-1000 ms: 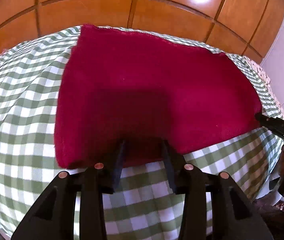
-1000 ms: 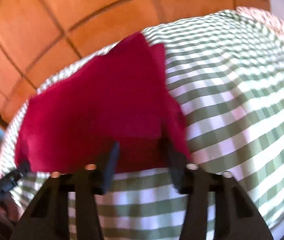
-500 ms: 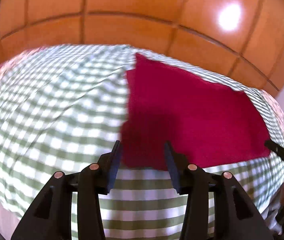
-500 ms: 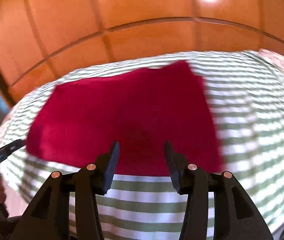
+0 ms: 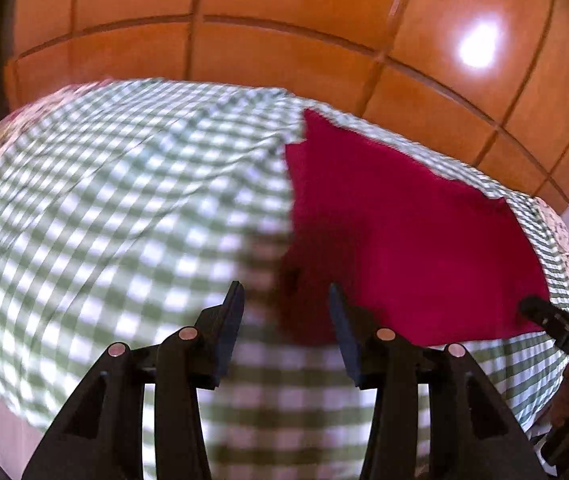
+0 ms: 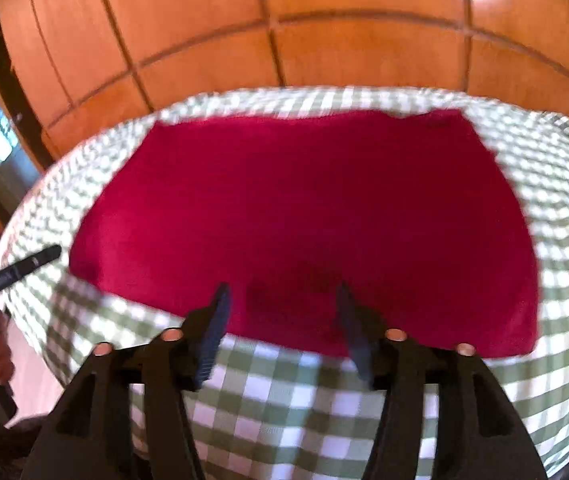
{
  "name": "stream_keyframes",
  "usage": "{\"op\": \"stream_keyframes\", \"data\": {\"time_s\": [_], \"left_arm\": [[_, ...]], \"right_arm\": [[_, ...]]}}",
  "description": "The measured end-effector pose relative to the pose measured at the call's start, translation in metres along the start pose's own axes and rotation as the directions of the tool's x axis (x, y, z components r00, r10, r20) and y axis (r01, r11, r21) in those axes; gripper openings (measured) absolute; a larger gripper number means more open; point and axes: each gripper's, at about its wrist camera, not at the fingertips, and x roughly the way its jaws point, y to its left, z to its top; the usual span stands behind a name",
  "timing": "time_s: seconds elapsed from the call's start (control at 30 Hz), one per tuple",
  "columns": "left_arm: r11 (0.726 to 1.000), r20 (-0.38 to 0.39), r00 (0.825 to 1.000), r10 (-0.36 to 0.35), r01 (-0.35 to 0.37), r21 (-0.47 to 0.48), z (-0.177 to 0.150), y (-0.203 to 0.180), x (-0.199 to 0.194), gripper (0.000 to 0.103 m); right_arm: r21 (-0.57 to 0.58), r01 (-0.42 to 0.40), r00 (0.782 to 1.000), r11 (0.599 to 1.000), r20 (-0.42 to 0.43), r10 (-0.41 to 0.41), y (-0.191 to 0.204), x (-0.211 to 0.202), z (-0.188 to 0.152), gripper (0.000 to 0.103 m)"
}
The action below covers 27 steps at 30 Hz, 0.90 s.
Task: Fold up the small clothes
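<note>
The red cloth (image 6: 304,216) lies flat on the green checked surface (image 5: 124,220), before orange wooden panels (image 5: 284,60). The left gripper (image 5: 284,300) is half open and empty. The right gripper (image 6: 282,300), jaws just opening, holds nothing; nothing blocks either.

The cloth (image 6: 304,216) is lying flat on the table cover (image 6: 284,400), reaching almost to its far edge, with wall panels (image 6: 324,52) standing behind. The left gripper (image 5: 284,300) is hanging over the cloth's near left corner, the right gripper (image 6: 282,296) over its near edge, neither touching.
</note>
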Motion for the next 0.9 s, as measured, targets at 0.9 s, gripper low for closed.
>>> {"op": "stream_keyframes", "data": {"time_s": [0.9], "left_arm": [[0.972, 0.074, 0.997, 0.03, -0.046, 0.229, 0.088, -0.093, 0.048, 0.053]], "right_arm": [[0.226, 0.233, 0.97, 0.946, 0.017, -0.243, -0.132, 0.083, 0.084, 0.061]]}}
